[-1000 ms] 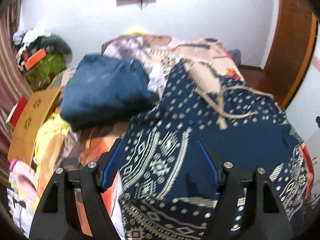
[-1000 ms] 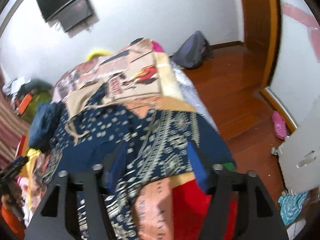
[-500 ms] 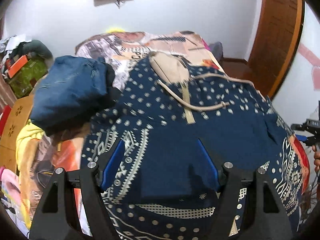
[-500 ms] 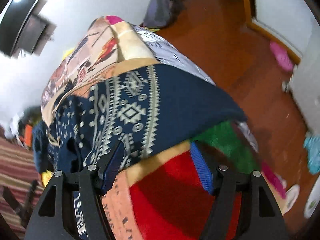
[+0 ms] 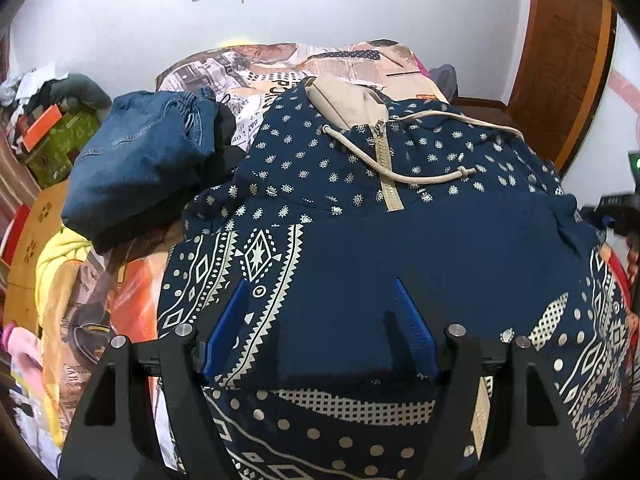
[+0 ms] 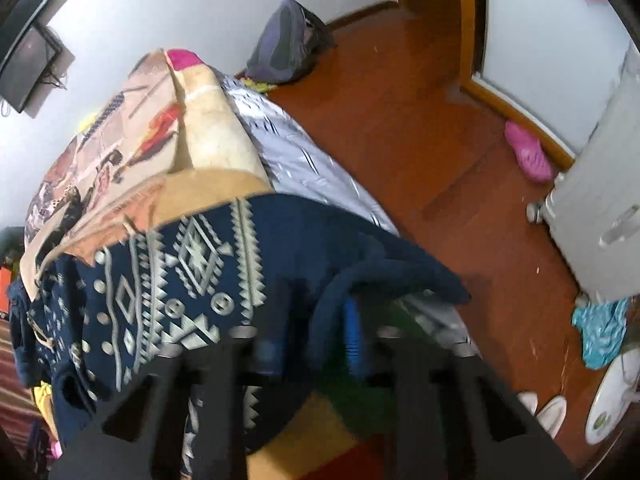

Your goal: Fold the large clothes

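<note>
A navy hoodie [image 5: 400, 240] with a cream pattern, beige hood lining, zip and drawstring lies spread on the bed. My left gripper [image 5: 320, 292] hovers open just over its middle, blue pads either side of the cloth, holding nothing. In the right wrist view the hoodie [image 6: 192, 276] hangs over the bed's right edge. My right gripper [image 6: 312, 340] has narrowed around the dark sleeve cuff [image 6: 380, 276] at that edge; the view is blurred, and the cuff lies between the blue pads.
Folded jeans [image 5: 144, 160] lie on the bed left of the hoodie. A printed blanket [image 5: 320, 64] covers the bed. Boxes and clutter [image 5: 52, 136] stand at the left. Wooden floor [image 6: 420, 120], a backpack [image 6: 288, 44] and a white cabinet [image 6: 600, 208] are to the right.
The left gripper has shifted right to centre over the hoodie. The right gripper swung down to the bed's right edge and its pads narrowed onto the sleeve cuff.
</note>
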